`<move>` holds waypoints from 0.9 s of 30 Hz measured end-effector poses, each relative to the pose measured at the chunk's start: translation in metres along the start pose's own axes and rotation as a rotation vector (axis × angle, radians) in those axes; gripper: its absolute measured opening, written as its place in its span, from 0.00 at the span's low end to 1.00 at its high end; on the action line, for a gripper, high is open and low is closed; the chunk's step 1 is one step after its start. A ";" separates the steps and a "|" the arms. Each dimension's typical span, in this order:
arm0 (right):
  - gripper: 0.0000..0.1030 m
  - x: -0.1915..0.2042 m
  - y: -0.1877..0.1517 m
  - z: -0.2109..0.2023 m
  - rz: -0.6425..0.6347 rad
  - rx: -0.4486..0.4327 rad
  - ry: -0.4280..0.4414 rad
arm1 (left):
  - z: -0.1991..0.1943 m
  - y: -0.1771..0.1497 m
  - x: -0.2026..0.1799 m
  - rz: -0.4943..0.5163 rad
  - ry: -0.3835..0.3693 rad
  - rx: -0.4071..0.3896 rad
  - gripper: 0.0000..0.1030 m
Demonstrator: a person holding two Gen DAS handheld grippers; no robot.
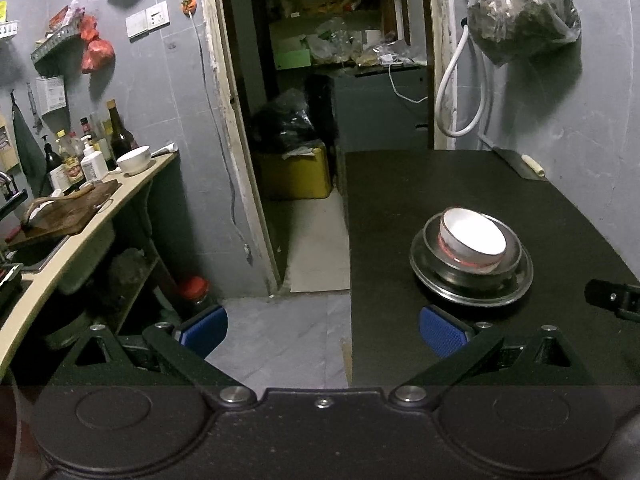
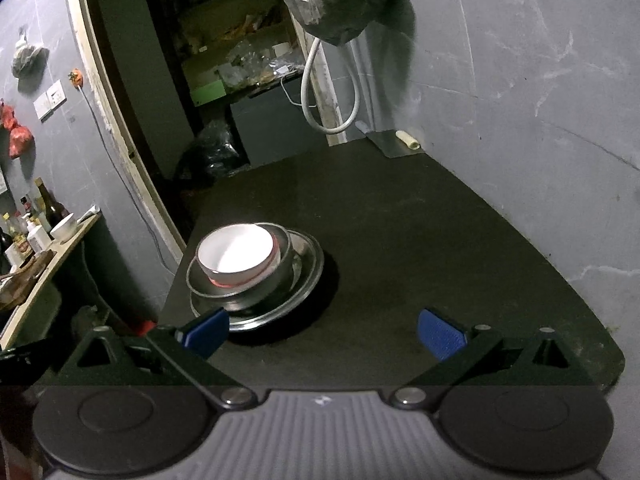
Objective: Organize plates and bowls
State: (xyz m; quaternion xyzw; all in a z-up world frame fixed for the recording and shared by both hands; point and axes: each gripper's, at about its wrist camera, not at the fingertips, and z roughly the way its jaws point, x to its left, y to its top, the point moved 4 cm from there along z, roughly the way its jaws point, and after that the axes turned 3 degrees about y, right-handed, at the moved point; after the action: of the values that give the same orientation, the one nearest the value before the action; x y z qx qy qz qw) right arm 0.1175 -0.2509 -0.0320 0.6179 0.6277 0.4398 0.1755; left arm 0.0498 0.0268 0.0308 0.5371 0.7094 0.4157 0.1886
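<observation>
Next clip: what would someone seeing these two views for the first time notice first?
The brightly lit white ceramic bowl, nested in a steel bowl on a round steel plate, stands alone on the dark tabletop. Both the left gripper and the right gripper are open and empty, short of the stack. A second white bowl sits on the cream counter at left.

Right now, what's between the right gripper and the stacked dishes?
Only bare dark tabletop lies between the right gripper and the white bowl, seen in the right wrist view.
</observation>
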 end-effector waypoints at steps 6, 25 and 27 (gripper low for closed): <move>1.00 0.019 0.002 0.001 0.027 -0.037 -0.074 | 0.008 0.011 0.026 0.037 -0.090 -0.044 0.99; 1.00 0.114 -0.025 -0.040 -0.034 -0.128 -0.231 | 0.039 0.015 0.088 0.029 -0.311 -0.092 0.99; 1.00 0.118 -0.028 -0.046 -0.051 -0.124 -0.240 | 0.040 0.011 0.087 0.024 -0.326 -0.083 0.99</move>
State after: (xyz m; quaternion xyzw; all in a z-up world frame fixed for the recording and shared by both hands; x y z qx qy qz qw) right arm 0.0440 -0.1519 0.0098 0.6378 0.5893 0.3961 0.2985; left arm 0.0545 0.1232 0.0317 0.5975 0.6451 0.3543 0.3184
